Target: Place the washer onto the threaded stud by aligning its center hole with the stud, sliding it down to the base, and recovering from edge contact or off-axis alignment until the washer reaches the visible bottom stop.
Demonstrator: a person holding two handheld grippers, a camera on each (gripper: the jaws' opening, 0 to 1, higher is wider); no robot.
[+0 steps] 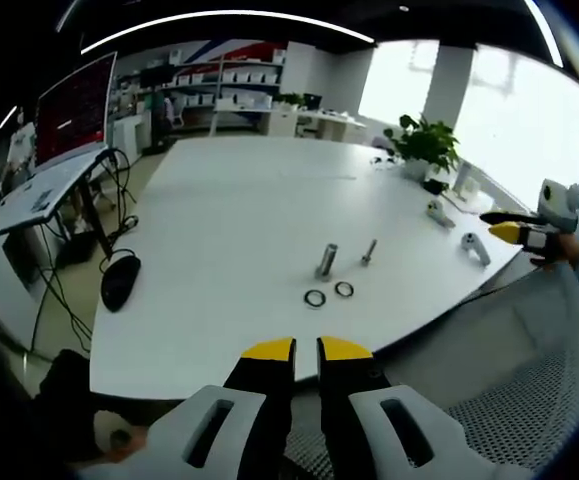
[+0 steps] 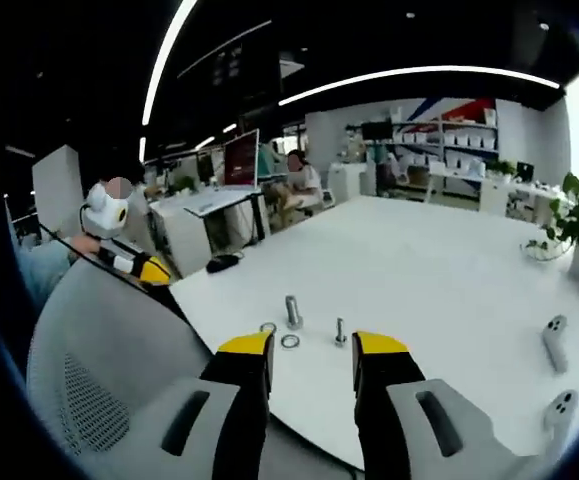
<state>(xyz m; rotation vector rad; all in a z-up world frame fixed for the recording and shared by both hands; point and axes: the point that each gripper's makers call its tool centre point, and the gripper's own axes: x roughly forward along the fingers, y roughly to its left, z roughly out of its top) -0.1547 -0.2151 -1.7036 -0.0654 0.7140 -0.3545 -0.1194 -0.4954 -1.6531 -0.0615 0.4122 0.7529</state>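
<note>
Left gripper (image 1: 306, 349), black two-jaw tongs with yellow tips: jaws nearly together, a thin gap between, nothing held; poised at the near edge of the large white table (image 1: 239, 215), well short of the parts. Right gripper (image 2: 312, 345), same make: jaws apart, empty, hanging over the table's near edge, with the parts just beyond its tips. Two small dark metal ring washers (image 1: 315, 298) lie flat on the table, side by side, apart from each other and from the studs. Behind them stand a thicker grey threaded stud (image 1: 326, 260) and a slimmer grey bolt-like stud (image 1: 368, 251), both upright and bare. Sundries: black computer mouse (image 1: 120, 279) with trailing cable, potted green plant (image 1: 425, 147), white handheld controllers (image 2: 556, 343), grey mesh chair back (image 2: 99, 370). Step in hand, by judgement: approach, no washer yet picked up. Next move calls for lowering one gripper over a washer, pinching its rim cleanly off the flat surface, then carrying it level above a stud.
</note>
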